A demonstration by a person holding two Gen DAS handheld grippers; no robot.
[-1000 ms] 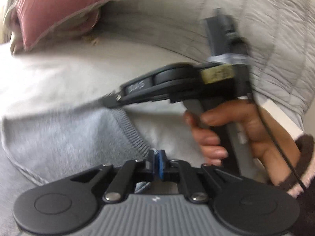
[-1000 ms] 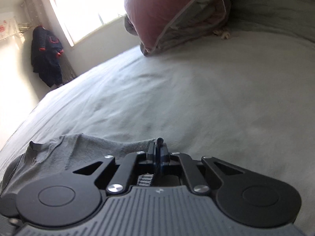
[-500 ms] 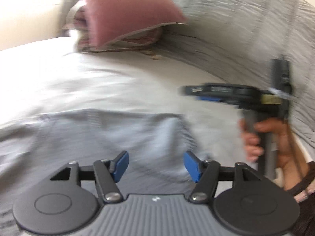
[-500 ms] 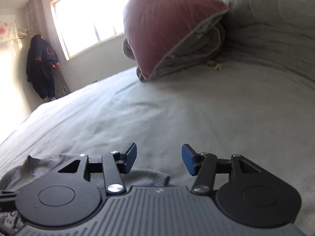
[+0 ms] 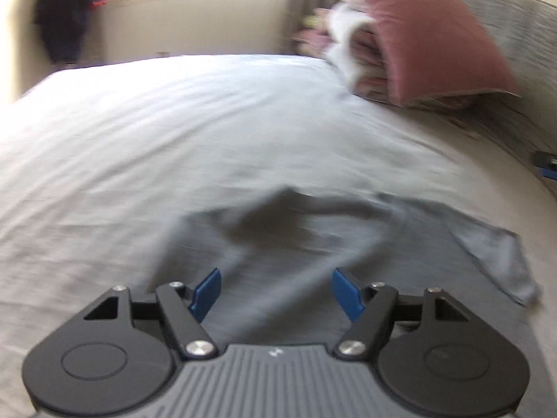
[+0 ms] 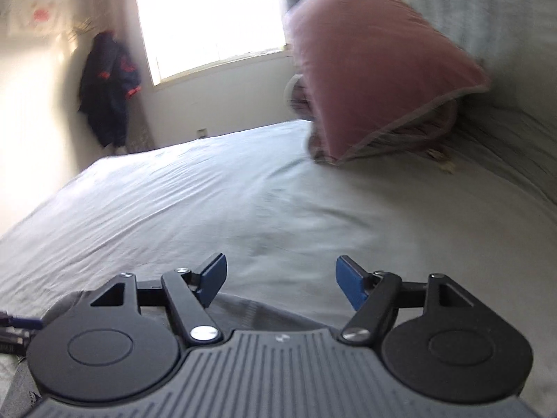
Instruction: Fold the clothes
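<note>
A grey knit garment lies spread on the pale bed sheet, a loose corner trailing off to the right. My left gripper hovers above its near part, jaws still opening, nothing between the blue pads. In the right wrist view only a strip of the grey garment shows just under my right gripper, whose jaws are also opening and empty. A tip of the right gripper peeks in at the far right edge of the left wrist view.
A pink pillow leans on folded bedding against the grey quilted headboard at the back right. A bright window and a dark jacket hanging on the wall lie beyond the bed's far edge.
Both grippers were shut on the grey garment a second ago and have let it go and opened. Both have lifted away; the left view has swung round toward the window.
</note>
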